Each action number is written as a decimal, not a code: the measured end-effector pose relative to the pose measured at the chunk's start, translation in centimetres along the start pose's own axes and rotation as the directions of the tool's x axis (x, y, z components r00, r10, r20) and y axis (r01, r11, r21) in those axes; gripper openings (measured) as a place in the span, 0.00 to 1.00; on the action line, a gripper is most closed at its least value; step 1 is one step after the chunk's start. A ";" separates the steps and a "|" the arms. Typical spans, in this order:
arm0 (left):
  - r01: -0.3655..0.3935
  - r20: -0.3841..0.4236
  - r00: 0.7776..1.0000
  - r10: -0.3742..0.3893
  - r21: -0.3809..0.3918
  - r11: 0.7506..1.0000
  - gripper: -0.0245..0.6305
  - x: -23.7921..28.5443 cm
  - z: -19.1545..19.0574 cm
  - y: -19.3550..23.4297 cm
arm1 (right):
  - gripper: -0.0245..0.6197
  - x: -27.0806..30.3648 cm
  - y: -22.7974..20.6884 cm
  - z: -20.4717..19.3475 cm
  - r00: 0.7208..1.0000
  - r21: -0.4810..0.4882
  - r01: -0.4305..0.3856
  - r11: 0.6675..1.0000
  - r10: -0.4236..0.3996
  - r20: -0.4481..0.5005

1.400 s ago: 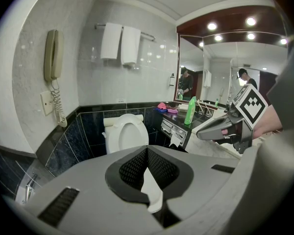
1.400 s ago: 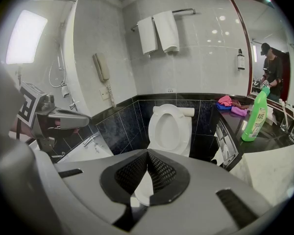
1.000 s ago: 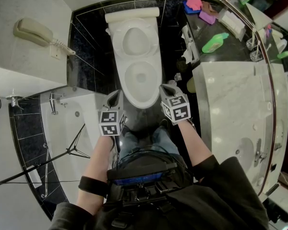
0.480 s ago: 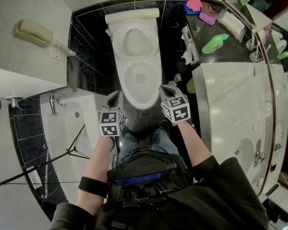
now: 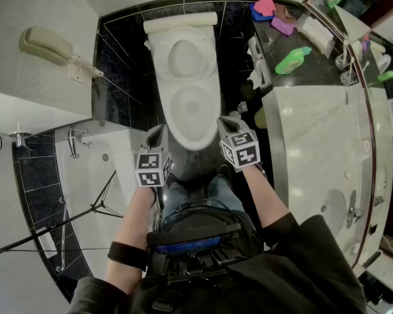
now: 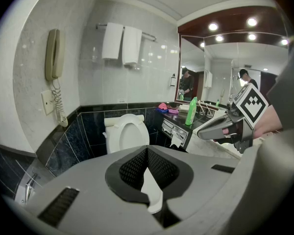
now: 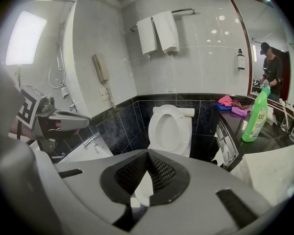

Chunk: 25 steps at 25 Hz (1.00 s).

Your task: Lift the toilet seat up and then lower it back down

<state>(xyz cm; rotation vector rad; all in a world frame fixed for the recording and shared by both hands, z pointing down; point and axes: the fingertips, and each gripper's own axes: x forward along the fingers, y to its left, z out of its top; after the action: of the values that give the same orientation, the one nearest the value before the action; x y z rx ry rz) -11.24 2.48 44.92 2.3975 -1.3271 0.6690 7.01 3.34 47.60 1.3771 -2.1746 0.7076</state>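
The pale marble worktop [image 5: 314, 142] runs to the right of the white ceramic toilet [image 5: 187, 77], and the white bathtub [image 5: 88, 175] lies to its left. Both crowd the toilet, so we have little room to swing our elbows. At the back of the toilet stands an upright white oval lid [image 5: 183, 54]. In front of it the white oval toilet seat [image 5: 195, 140] appears to lie flat on the bowl, though we cannot be sure the ring is not up with the lid. We judge that the lift has not begun.

The left tongs [image 5: 158, 129] hover just off the toilet's front left and the right tongs [image 5: 230, 118] just off its front right; neither touches it. Both pairs are pressed together at the tips with nothing between them.

To lift well, we would use one pair only, probably the right, and keep the other off to the side of the toilet. We would bring the closed tips low to the toilet's front lip and slide them under the seat edge rather than pinch it. Then we would raise the seat slowly in an arc about the hinge at the toilet's back, so the smooth plastic does not slip off. Near upright, we would ease it against the lid instead of letting it drop.
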 end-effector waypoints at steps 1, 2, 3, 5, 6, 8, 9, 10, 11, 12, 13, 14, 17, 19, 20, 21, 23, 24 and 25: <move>-0.001 -0.001 1.000 0.001 0.001 1.000 0.05 0.0 0.0 0.0 | 0.05 0.0 0.0 0.0 1.000 0.000 0.000 1.000 0.000 0.001; -0.003 -0.002 1.000 0.003 0.002 1.000 0.05 -0.1 0.0 0.1 | 0.05 0.0 0.0 0.1 1.000 0.001 0.001 1.000 -0.001 0.002; -0.003 -0.004 1.000 0.003 0.003 1.000 0.05 -0.1 0.0 0.1 | 0.05 0.0 0.0 0.0 1.000 0.000 0.003 1.000 -0.003 0.003; 0.002 -0.004 1.000 -0.002 0.000 1.000 0.05 -0.2 0.2 -0.1 | 0.05 0.1 -0.1 -0.1 1.000 -0.002 0.005 1.000 -0.005 0.003; 0.005 -0.002 1.000 -0.005 -0.002 1.000 0.05 -0.2 0.2 -0.1 | 0.05 0.1 -0.1 -0.2 1.000 -0.001 0.006 1.000 -0.006 0.003; 0.002 0.001 1.000 -0.002 0.000 1.000 0.05 -0.1 0.1 0.0 | 0.05 0.1 -0.1 -0.2 1.000 -0.002 0.005 1.000 -0.005 0.002; 0.003 0.000 1.000 -0.003 0.000 1.000 0.05 -0.1 0.2 0.0 | 0.05 0.1 -0.1 -0.2 1.000 -0.002 0.003 1.000 -0.003 0.001; 0.007 -0.003 1.000 -0.007 -0.002 1.000 0.05 -0.2 0.3 -0.2 | 0.05 0.0 0.0 0.0 1.000 -0.001 0.002 1.000 -0.002 0.000; 0.012 -0.005 1.000 -0.012 -0.005 1.000 0.05 -0.2 0.4 -0.4 | 0.05 -0.1 0.0 0.0 1.000 -0.002 0.002 1.000 -0.002 0.000; 0.013 -0.004 1.000 -0.013 -0.005 1.000 0.05 -0.2 0.5 -0.4 | 0.05 -0.1 0.1 0.1 1.000 -0.004 0.003 1.000 -0.003 0.000; 0.008 -0.001 1.000 -0.008 -0.002 1.000 0.05 -0.2 0.3 -0.2 | 0.05 -0.1 0.1 0.1 1.000 -0.005 0.003 1.000 -0.003 0.001; 0.003 0.001 1.000 -0.003 0.001 1.000 0.05 -0.1 0.2 -0.1 | 0.05 -0.1 0.1 0.1 1.000 -0.007 0.003 1.000 -0.003 0.001; -0.001 -0.001 1.000 0.001 0.004 1.000 0.05 0.0 0.1 0.2 | 0.05 0.0 0.0 0.1 1.000 -0.008 0.005 1.000 -0.005 0.001; -0.001 -0.002 1.000 0.001 0.003 1.000 0.05 0.0 0.1 0.2 | 0.05 0.2 -0.1 -0.1 1.000 -0.010 0.004 1.000 -0.004 0.001; 0.000 -0.001 1.000 0.000 0.002 1.000 0.05 0.0 0.2 0.1 | 0.05 0.1 -0.1 0.0 1.000 -0.009 0.003 1.000 -0.003 0.001; 0.003 -0.002 1.000 -0.003 0.001 1.000 0.05 0.0 0.2 0.0 | 0.05 0.1 -0.1 0.1 1.000 -0.008 0.002 1.000 -0.002 0.001; 0.008 -0.003 1.000 -0.008 0.000 1.000 0.05 0.0 0.4 -0.2 | 0.05 0.1 -0.1 -0.1 1.000 -0.009 0.003 1.000 -0.003 0.001; 0.006 -0.002 1.000 -0.006 0.002 1.000 0.05 0.0 0.3 -0.2 | 0.05 0.2 -0.2 -0.1 1.000 -0.011 0.003 1.000 -0.003 0.000; 0.003 -0.001 1.000 -0.003 0.005 1.000 0.05 0.1 0.2 0.0 | 0.05 0.1 -0.1 -0.1 1.000 -0.012 0.003 1.000 -0.003 0.001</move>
<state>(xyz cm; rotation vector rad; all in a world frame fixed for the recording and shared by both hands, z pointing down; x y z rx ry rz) -11.12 2.35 44.74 2.4026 -1.3233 0.6731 7.10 3.25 47.78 1.3750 -2.1731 0.6925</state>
